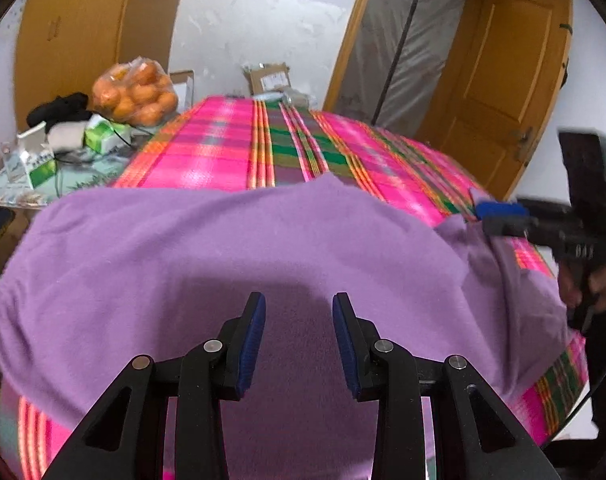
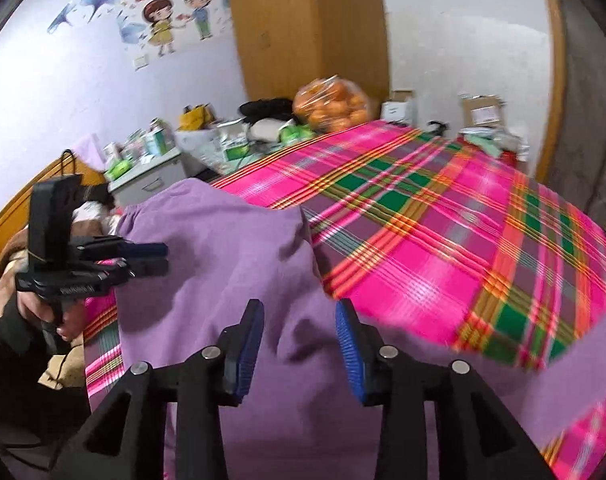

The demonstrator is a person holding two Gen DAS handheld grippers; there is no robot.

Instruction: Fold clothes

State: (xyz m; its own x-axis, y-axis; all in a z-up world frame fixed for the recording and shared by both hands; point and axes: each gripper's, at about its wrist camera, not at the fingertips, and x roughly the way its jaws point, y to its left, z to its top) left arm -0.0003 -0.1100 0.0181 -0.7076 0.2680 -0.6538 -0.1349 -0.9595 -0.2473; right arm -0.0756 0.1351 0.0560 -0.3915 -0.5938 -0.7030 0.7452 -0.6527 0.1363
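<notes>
Lying across the near part of the plaid-covered table (image 1: 223, 148), the purple garment (image 1: 223, 248) is seen spread broadly, with one bunched flap at its right side. Both the left gripper (image 1: 299, 320) and the right gripper (image 2: 299, 328) are held above it with jaws parted and nothing between them. Blur obscures the far hem, so an existing fold is only presumed. If only one layer were pinched, the cloth could be dragged askew or slide off the near edge.
</notes>
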